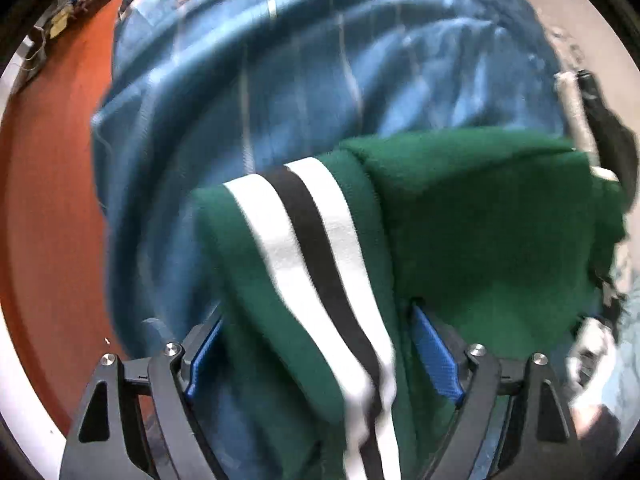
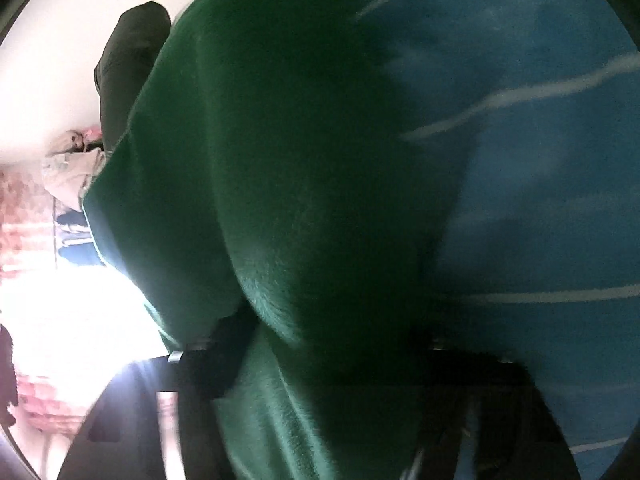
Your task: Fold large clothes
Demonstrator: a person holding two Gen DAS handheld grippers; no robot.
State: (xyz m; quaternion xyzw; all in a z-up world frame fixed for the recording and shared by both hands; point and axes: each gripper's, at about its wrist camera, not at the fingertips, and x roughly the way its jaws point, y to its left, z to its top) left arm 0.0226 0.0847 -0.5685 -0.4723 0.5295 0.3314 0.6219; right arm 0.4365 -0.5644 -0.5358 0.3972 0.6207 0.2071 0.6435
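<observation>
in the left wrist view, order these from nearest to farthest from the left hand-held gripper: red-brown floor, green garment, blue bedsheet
From the left hand-held gripper:
1. green garment, lying between its fingers, striped part in the middle
2. blue bedsheet, under and beyond the garment
3. red-brown floor, off the sheet's left edge

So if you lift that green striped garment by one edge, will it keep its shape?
Probably not: the green garment drapes in soft folds over the blue sheet, so it should sag. Its fuzzy, thick-looking surface suggests it grips rather than slips.

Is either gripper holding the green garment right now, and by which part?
Left gripper straddles the green fleece garment at its white-and-black stripes, fingers apart. Right grip: cannot tell.
</observation>
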